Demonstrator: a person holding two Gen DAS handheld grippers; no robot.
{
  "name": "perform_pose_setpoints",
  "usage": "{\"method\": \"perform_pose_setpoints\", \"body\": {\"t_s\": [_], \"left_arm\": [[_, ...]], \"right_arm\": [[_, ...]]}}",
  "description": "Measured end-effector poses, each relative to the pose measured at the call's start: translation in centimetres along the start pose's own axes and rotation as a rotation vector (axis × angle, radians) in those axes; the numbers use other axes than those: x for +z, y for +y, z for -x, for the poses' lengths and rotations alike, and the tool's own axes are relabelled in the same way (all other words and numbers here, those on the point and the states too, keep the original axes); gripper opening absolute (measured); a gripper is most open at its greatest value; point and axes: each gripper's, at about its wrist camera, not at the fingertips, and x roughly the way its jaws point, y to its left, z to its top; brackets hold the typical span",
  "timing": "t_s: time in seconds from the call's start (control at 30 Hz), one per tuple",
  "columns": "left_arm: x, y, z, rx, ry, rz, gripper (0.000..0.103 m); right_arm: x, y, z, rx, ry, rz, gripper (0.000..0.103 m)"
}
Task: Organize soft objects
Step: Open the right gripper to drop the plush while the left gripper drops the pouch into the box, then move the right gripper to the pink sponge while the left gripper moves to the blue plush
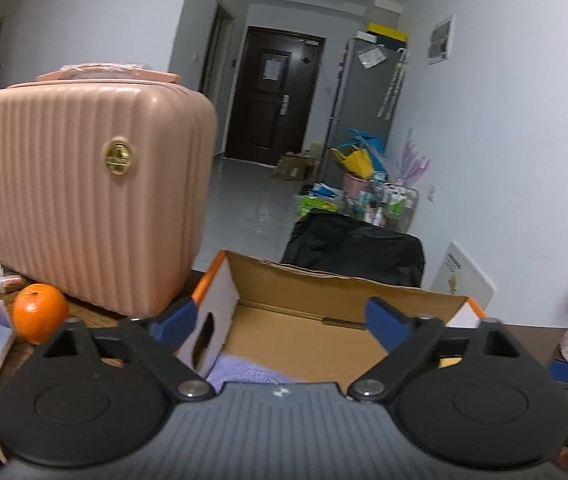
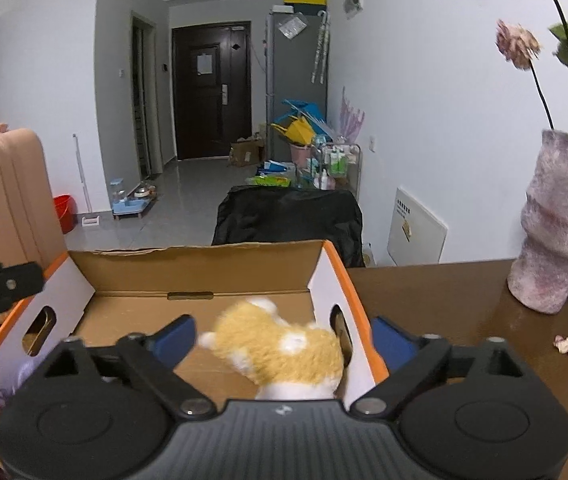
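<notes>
Plush toy point(image 2: 284, 354), yellow & white, sits in the cardboard box point(image 2: 200, 268) by its right wall, blurred, between the spread jaws of the right gripper point(image 2: 284, 340), pads not touching it. Lavender towel point(image 1: 244, 372) lies in the same box under the left gripper point(image 1: 284, 320), jaws wide too, nothing pinched. Judgement: drop-off step; lift both straight up w/o snagging fabric or box walls. Pink suitcase point(image 1: 84, 200) has a gold badge, text unreadable; no other legible writing.
</notes>
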Motion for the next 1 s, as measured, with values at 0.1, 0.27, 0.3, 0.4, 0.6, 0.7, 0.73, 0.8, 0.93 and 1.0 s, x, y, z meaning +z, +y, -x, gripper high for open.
{"method": "perform_pose_setpoints", "body": {"t_s": [0.1, 0.27, 0.3, 0.4, 0.6, 0.7, 0.73, 0.8, 0.93, 1.0], "left_arm": [[0.3, 0.2, 0.3, 0.037, -0.013, 0.002, 0.103], [0.4, 0.5, 0.7, 0.042, -0.001, 0.003, 0.103], [0.5, 0.5, 0.9, 0.044, -0.002, 0.002, 0.103], [0.6, 0.7, 1.4, 0.039, -0.006, 0.0, 0.103], [0.8, 1.3, 3.6, 0.014, -0.03, -0.011, 0.103], [0.6, 1.5, 4.8, 0.003, -0.04, -0.021, 0.103], [0.5, 1.5, 5.1, 0.001, -0.041, -0.025, 0.103], [0.2, 1.5, 5.9, -0.006, -0.043, -0.035, 0.103], [-0.4, 1.6, 7.2, -0.013, -0.044, -0.055, 0.103], [-0.8, 1.7, 7.8, -0.016, -0.042, -0.06, 0.103]], "right_arm": [[0.0, -0.3, 0.2, 0.003, 0.003, -0.009, 0.103], [0.3, -0.7, 1.3, 0.016, -0.012, -0.009, 0.103], [0.3, -0.8, 1.7, 0.023, -0.017, -0.008, 0.103], [0.4, -0.9, 2.8, 0.035, -0.035, -0.005, 0.103], [0.3, -1.1, 6.2, 0.061, -0.097, 0.013, 0.103], [-0.1, -1.3, 7.8, 0.068, -0.122, 0.032, 0.103], [-0.2, -1.3, 8.3, 0.069, -0.128, 0.039, 0.103], [-0.7, -1.5, 9.1, 0.071, -0.134, 0.053, 0.103], [-1.3, -2.0, 10.3, 0.071, -0.135, 0.072, 0.103], [-1.8, -2.2, 10.9, 0.068, -0.137, 0.079, 0.103]]}}
